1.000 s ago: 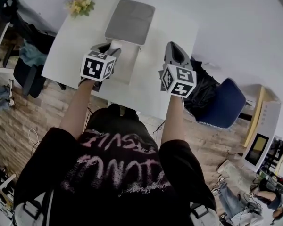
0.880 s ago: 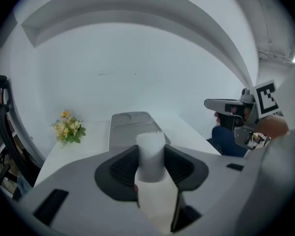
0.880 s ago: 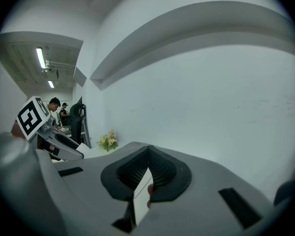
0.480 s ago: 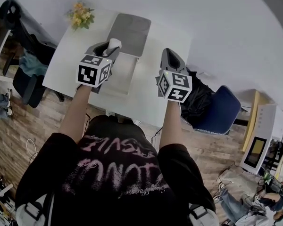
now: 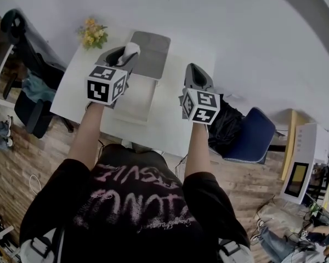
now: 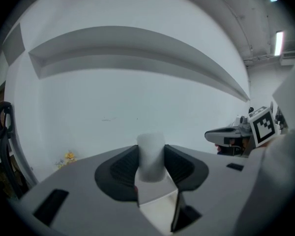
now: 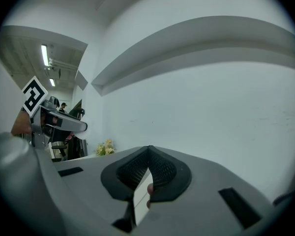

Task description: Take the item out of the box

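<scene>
My left gripper [image 5: 126,55] is shut on a small white cylinder-shaped item [image 5: 131,49], held up in the air above the open box. In the left gripper view the item [image 6: 151,154] stands upright between the dark pads [image 6: 122,168], against the white wall. The box lies on the white table [image 5: 178,116], with its grey lid [image 5: 151,55] folded back and its pale base [image 5: 135,96] nearer me. My right gripper [image 5: 194,70] hovers to the right of the box, and its jaws [image 7: 148,150] meet with nothing between them.
A small bunch of yellow flowers [image 5: 91,30] stands at the table's far left corner. A blue chair [image 5: 253,129] with dark cloth is right of the table, and a black chair [image 5: 23,34] is left. The white wall [image 6: 137,97] rises behind the table.
Both grippers have lifted higher and drifted toward the wall. The left one carries the white item up, away from the box's base. The right jaws stay shut.
</scene>
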